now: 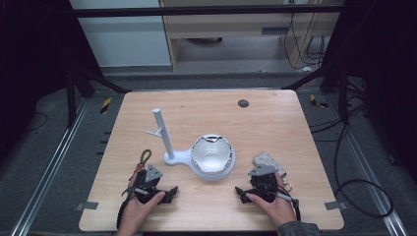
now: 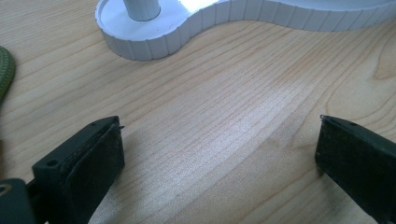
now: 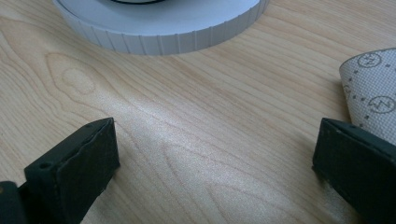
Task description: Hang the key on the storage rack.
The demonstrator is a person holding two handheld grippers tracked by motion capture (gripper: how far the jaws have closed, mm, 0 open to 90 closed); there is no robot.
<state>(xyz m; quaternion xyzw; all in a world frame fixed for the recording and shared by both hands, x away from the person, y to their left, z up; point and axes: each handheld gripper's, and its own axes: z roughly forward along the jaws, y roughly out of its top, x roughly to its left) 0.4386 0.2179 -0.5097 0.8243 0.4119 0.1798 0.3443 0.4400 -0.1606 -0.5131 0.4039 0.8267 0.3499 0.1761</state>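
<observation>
I hold both grippers low over the near edge of the pale wooden table: left gripper and right gripper, jaws released, grasping nothing. Between them, slightly farther, sits the glossy white bowl on its white ribbed stand; a patterned grey cloth lies just beside my right gripper.

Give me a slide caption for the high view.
Two open hand-held grippers, left and right, rest before a white stand holding a bowl.

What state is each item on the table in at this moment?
left gripper: open, empty, resting on the table.
right gripper: open, empty, resting on the table.
white bowl: upright on the stand's round base.
white stand: upright, nothing hanging from its post.
patterned cloth: crumpled beside the right gripper.
green cord: lying loose beside the left gripper.
</observation>
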